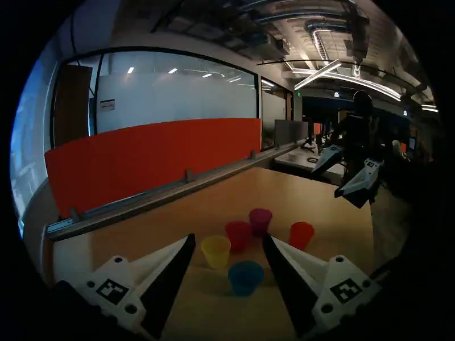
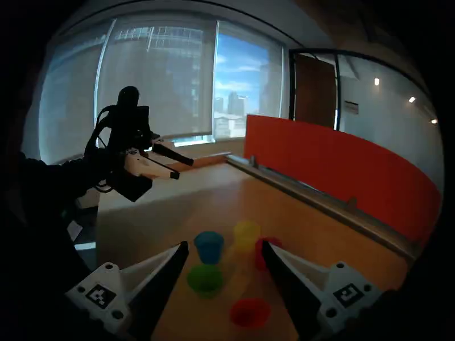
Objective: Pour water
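Several small plastic cups stand grouped on a wooden table (image 1: 318,199). In the left gripper view they are yellow (image 1: 216,250), red (image 1: 238,235), magenta (image 1: 260,220), orange (image 1: 301,235) and blue (image 1: 245,277). My left gripper (image 1: 229,256) hovers open above them, empty. The right gripper (image 1: 324,186) hangs open over the table's far right. In the right gripper view I see blue (image 2: 209,245), yellow (image 2: 247,234), green (image 2: 205,279) and orange-red (image 2: 250,311) cups, and a red one (image 2: 263,250) partly behind a finger. My right gripper (image 2: 224,253) is open above them; the left gripper (image 2: 183,169) is held at left.
An orange partition (image 1: 153,153) with a metal rail runs along the table's far edge. A person's dark sleeve (image 2: 62,176) holds the left gripper. Large windows (image 2: 159,79) lie behind it. More desks and dark shapes (image 1: 364,125) stand beyond the table's right end.
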A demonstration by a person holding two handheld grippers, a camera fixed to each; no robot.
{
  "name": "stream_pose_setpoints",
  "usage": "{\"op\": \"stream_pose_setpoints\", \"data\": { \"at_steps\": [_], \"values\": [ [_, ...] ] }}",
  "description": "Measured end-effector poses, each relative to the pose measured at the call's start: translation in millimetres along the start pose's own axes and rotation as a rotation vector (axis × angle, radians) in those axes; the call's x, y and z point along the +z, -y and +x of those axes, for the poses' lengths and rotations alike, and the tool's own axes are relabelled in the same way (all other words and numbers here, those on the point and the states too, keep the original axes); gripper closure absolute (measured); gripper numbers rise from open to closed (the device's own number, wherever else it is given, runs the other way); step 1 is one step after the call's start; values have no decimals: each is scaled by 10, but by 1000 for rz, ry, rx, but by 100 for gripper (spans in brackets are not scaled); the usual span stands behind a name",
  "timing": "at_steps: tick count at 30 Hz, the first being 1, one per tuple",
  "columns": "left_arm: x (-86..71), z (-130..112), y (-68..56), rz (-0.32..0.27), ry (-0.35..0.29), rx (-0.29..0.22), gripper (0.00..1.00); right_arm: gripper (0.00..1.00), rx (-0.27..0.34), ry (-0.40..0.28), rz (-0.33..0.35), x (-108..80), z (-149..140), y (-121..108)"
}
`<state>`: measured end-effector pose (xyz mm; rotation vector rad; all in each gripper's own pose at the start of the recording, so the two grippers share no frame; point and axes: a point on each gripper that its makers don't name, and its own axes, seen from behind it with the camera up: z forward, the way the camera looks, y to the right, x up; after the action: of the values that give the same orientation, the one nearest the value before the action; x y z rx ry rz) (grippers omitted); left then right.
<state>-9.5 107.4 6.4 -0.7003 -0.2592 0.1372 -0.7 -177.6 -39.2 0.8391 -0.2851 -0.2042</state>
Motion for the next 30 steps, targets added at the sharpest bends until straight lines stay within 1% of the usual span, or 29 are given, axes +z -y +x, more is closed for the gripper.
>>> {"op": "stream_pose_setpoints", "data": {
  "at_steps": [5, 14, 20, 26, 30],
  "values": [
    [75, -154, -34, -12, 22, 13, 13, 0, -12, 15, -5, 64, -121, -7],
    [188, -417, -55, -16, 46, 9, 13, 0, -10, 42, 4, 190, -353, 0],
    [230, -576, -111, -30, 67, 4, 13, 0, -18, 57, 6, 258, -483, 20],
    [270, -695, -109, -22, 79, 1, 13, 0, -25, 74, 4, 313, -626, 40],
    [287, -746, -135, -29, 87, -4, 13, 0, -34, 88, 2, 336, -685, 43]
  ]
}}
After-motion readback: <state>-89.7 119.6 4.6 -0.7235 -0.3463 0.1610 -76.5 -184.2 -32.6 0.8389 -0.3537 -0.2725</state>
